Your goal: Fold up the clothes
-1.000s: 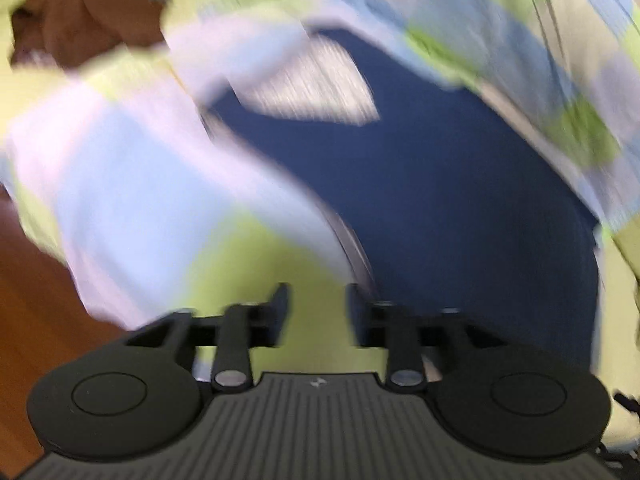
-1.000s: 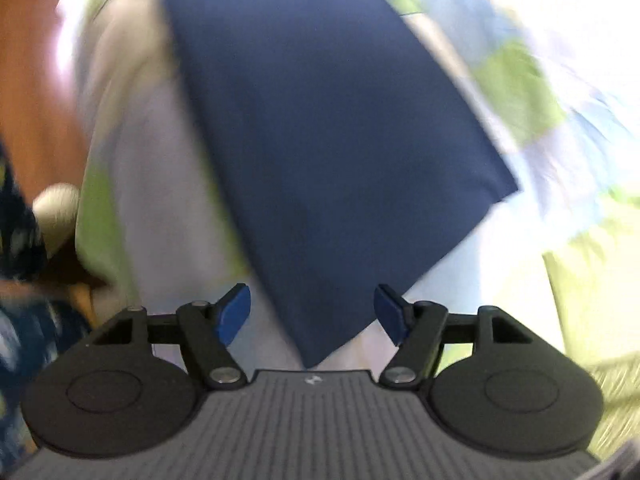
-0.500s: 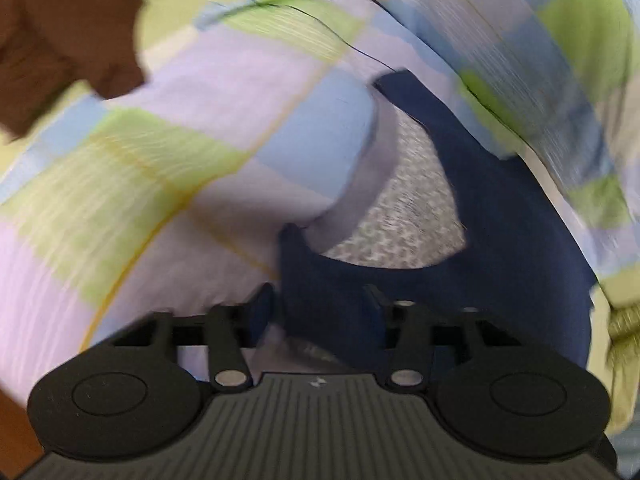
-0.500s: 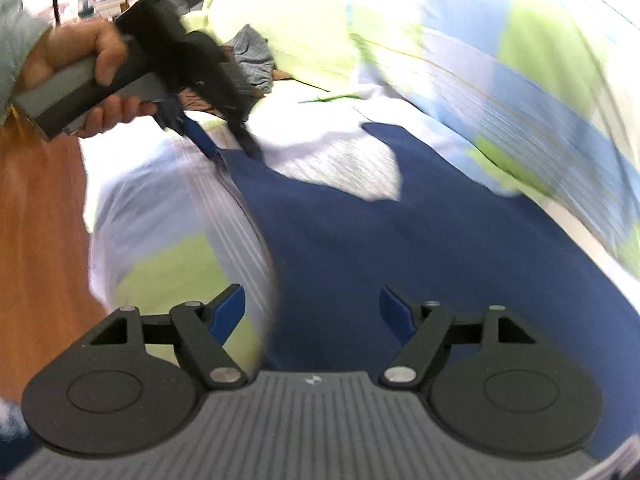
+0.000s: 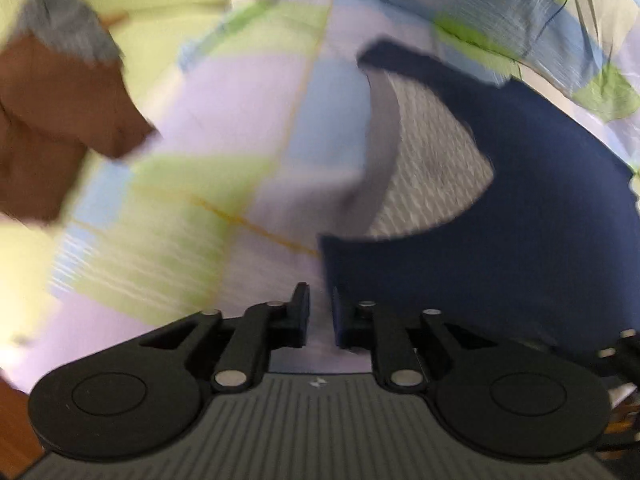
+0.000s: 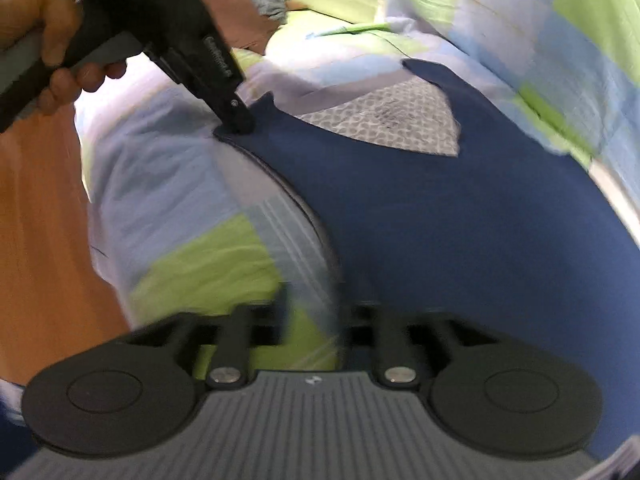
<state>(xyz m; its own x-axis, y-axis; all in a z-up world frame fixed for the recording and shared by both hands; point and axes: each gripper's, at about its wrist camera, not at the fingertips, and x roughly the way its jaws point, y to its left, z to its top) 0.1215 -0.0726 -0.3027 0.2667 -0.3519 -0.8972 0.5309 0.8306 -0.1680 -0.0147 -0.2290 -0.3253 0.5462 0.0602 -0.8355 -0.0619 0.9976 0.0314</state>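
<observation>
A navy sleeveless top [image 6: 460,216] with a grey patterned inner lining [image 6: 400,120] lies flat on a checked bedsheet [image 6: 172,184]. In the right wrist view my left gripper [image 6: 238,126] is down on the top's near shoulder corner, jaws nearly together on the cloth. In the left wrist view the same gripper [image 5: 320,312] has a narrow gap, with the navy top [image 5: 540,220] edge against its right finger. My right gripper [image 6: 312,320] sits at the top's left hem edge, blurred, with cloth between its fingers.
A brown garment [image 5: 52,128] with a grey piece [image 5: 64,28] lies at the back left on the bed. Wooden floor [image 6: 36,240] runs along the bed's left edge. The checked duvet [image 5: 540,20] is bunched along the right.
Both grippers have come down onto the top's left edge. The left jaws have narrowed at the shoulder corner. The right jaws have narrowed from wide open at the hem.
</observation>
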